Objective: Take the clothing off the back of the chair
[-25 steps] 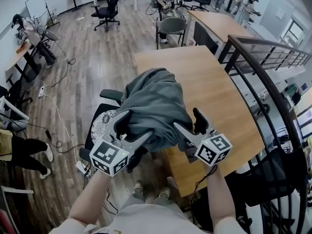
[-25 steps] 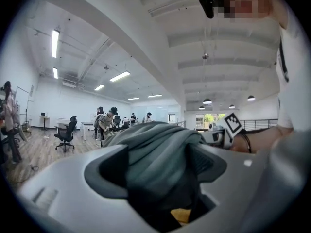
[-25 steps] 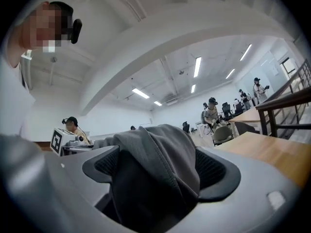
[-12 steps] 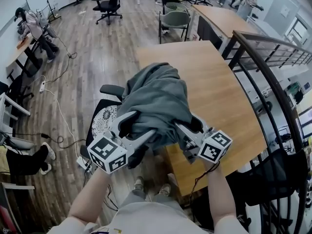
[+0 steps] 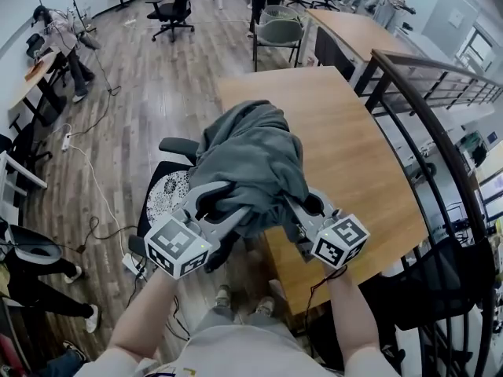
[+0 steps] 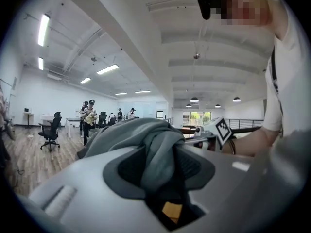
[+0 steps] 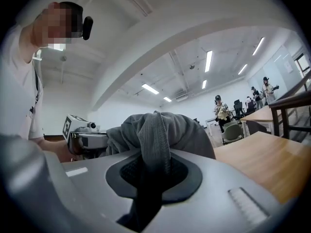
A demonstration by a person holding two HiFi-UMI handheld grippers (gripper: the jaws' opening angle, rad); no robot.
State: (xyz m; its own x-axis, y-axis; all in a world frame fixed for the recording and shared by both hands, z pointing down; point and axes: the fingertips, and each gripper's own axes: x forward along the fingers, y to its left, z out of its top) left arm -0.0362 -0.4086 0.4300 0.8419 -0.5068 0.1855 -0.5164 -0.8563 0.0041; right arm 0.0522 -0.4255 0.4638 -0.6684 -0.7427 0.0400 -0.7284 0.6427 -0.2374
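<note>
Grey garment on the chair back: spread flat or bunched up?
Bunched. The grey garment sits heaped in thick folds over the chair, not spread flat.

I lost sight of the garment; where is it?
In the head view's centre the garment drapes the chair back, beside the table, its edge between the closing jaws of left gripper and right gripper.
</note>
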